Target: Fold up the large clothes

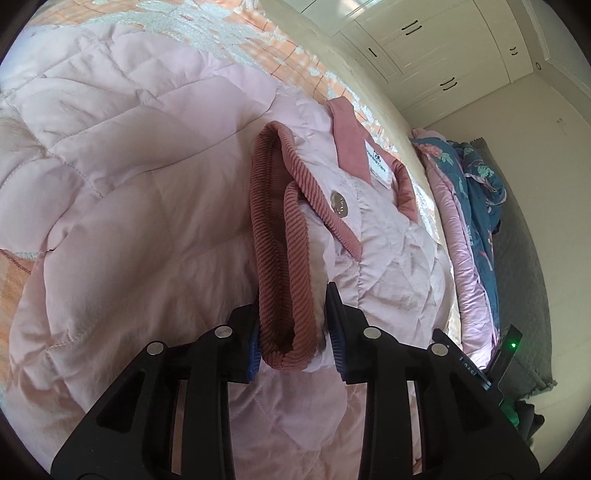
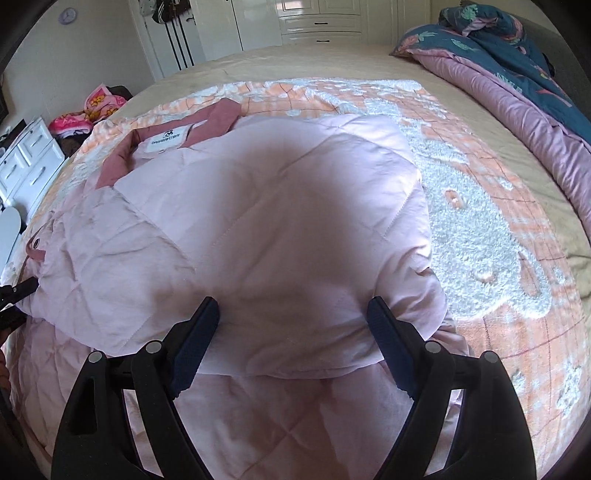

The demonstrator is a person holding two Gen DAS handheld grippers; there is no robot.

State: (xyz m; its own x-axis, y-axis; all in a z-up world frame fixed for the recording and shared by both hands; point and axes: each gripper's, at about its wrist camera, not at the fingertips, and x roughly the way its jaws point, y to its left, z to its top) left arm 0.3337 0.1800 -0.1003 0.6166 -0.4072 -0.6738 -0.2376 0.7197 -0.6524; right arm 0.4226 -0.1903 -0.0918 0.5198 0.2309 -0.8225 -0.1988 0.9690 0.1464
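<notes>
In the left wrist view, your left tool [image 1: 293, 328] is clenched on the ribbed corduroy cuff [image 1: 280, 236] of the pale pink quilted jacket [image 1: 147, 206], which lies spread on the bed [image 1: 306, 48] over an orange and white blanket [image 1: 207, 26]. The cuff is raised above the jacket's front, near a round metal snap [image 1: 339, 204]. Past it lies the corduroy collar [image 1: 347, 136] with a white neck label [image 1: 380, 162]; there is dark print on it, too small to read.

In the right wrist view, your right tool [image 2: 291, 332] stands wide apart around a thick fold of the jacket [image 2: 258, 221]; the padding fills the gap and touches both pads, but I cannot tell whether you are gripping it or just resting there. One side panel looks already folded over the body, with the collar [image 2: 221, 114] and label [image 2: 164, 140] beyond; the print is again illegible. A blue floral duvet [image 2: 517, 44] is bunched at the far side of the bed.

My judgement: the fold is at an early to middle stage. The sleeve is not yet laid down, and the lengthwise folds remain.
</notes>
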